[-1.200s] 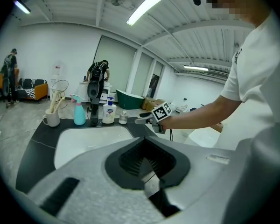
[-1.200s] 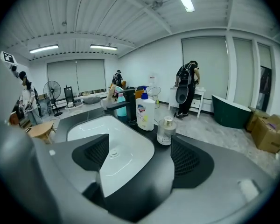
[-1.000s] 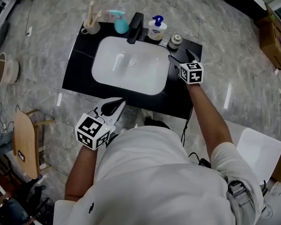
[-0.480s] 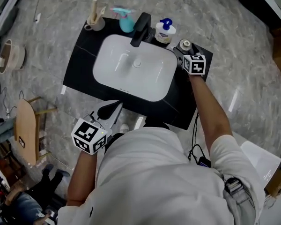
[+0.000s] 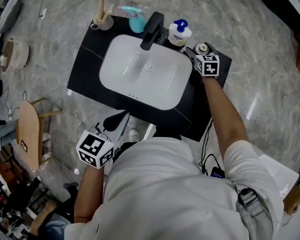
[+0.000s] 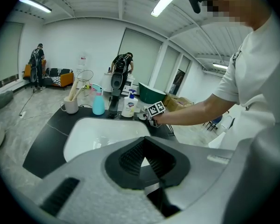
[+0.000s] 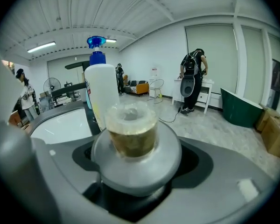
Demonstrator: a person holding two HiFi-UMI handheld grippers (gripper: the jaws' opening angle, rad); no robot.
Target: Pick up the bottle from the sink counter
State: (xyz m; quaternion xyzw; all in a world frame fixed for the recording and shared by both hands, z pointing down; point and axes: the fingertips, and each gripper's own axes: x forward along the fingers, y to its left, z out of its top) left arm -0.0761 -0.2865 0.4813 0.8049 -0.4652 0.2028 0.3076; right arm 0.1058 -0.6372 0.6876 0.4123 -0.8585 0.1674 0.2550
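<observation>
A small clear bottle (image 5: 202, 47) with amber contents and a wide grey collar stands upright at the back right corner of the black sink counter (image 5: 88, 64). My right gripper (image 5: 202, 50) reaches over that corner, open, with one jaw on each side of the bottle. In the right gripper view the bottle (image 7: 130, 129) fills the space between the dark pads of the right gripper (image 7: 135, 174). My left gripper (image 5: 120, 119) hangs shut and empty in front of the counter's near edge. In its own view the left gripper (image 6: 147, 164) points at the basin.
A white pump bottle (image 5: 180, 32) with a blue top stands just left of the small bottle. Further left along the back are a black faucet (image 5: 152, 30), a teal spray bottle (image 5: 136, 21) and a cup of brushes (image 5: 103, 18). The white basin (image 5: 140, 79) fills the counter's middle.
My right gripper has moved forward from the counter's right side until its jaws stand around the small bottle. The left gripper has dropped back slightly from the counter edge.
</observation>
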